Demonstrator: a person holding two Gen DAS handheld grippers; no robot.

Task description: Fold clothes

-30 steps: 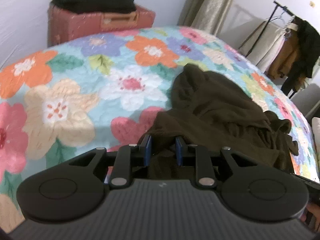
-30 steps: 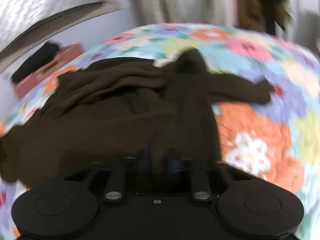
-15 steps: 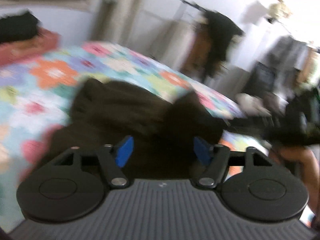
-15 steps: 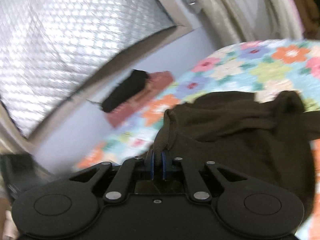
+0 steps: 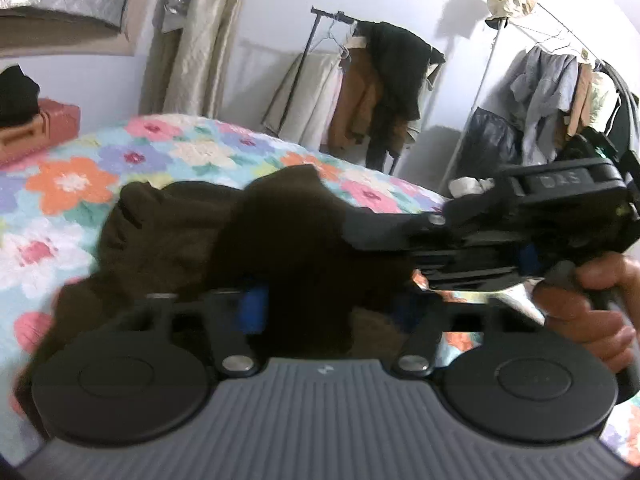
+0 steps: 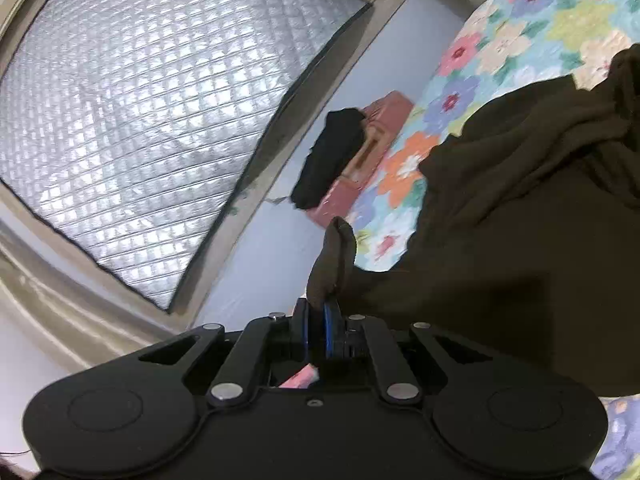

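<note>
A dark brown garment (image 5: 176, 240) lies crumpled on the floral bedspread (image 5: 72, 184). In the left wrist view my left gripper (image 5: 320, 304) is open, its blue pads wide apart, with a raised fold of the garment hanging between them; the right pad is hidden by cloth. My right gripper (image 5: 400, 248) shows there from the side, held by a hand, pinching the garment's edge. In the right wrist view my right gripper (image 6: 318, 320) is shut on a fold of the brown garment (image 6: 520, 208), lifted above the bed.
A pink suitcase (image 6: 376, 136) with black clothes (image 6: 332, 156) on top stands beside the bed by the wall. Clothes racks (image 5: 380, 92) with hanging coats stand beyond the bed's far side. A quilted silver window cover (image 6: 152, 120) fills the wall.
My left gripper opened, let go of the garment and swung toward the right gripper. My right gripper closed on the garment's edge and lifted it, tilting toward the window.
</note>
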